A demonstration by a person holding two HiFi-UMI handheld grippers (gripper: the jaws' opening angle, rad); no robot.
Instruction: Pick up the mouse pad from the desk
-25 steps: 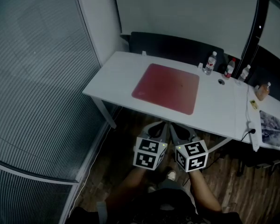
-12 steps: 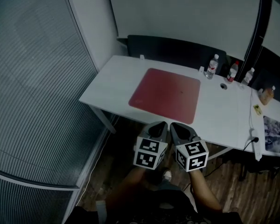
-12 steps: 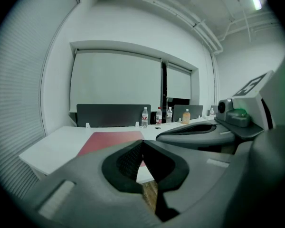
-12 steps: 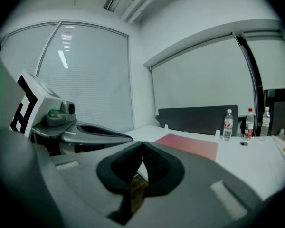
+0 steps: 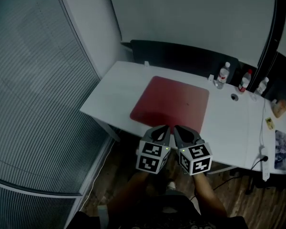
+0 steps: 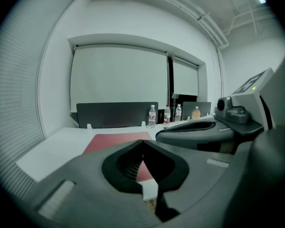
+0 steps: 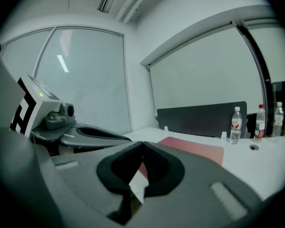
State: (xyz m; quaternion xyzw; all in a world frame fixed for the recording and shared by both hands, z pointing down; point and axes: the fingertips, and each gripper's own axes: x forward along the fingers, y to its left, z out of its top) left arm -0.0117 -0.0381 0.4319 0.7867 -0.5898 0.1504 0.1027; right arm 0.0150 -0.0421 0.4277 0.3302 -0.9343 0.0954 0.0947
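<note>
A red square mouse pad [image 5: 172, 103] lies flat on the white desk [image 5: 110, 93]. It shows too in the left gripper view as the mouse pad [image 6: 115, 140] and in the right gripper view as the mouse pad [image 7: 195, 148]. My left gripper [image 5: 164, 129] and right gripper [image 5: 179, 129] hang side by side just short of the desk's near edge, both shut and empty. Their tips overlap the pad's near edge in the head view, but neither gripper view shows contact. In each gripper view the jaw tips meet, for the left gripper [image 6: 142, 140] and the right gripper [image 7: 142, 143].
Three water bottles [image 5: 223, 75] and a small round object [image 5: 235, 97] stand at the desk's back right, before a dark divider panel [image 5: 181, 56]. A power strip [image 5: 264, 157] and papers [image 5: 285, 149] lie at the far right. Blinds [image 5: 33, 89] line the left wall.
Both grippers have come forward to the desk's near edge, side by side. The desk and mouse pad now appear closer and lower in the head view. The jaws stayed shut.
</note>
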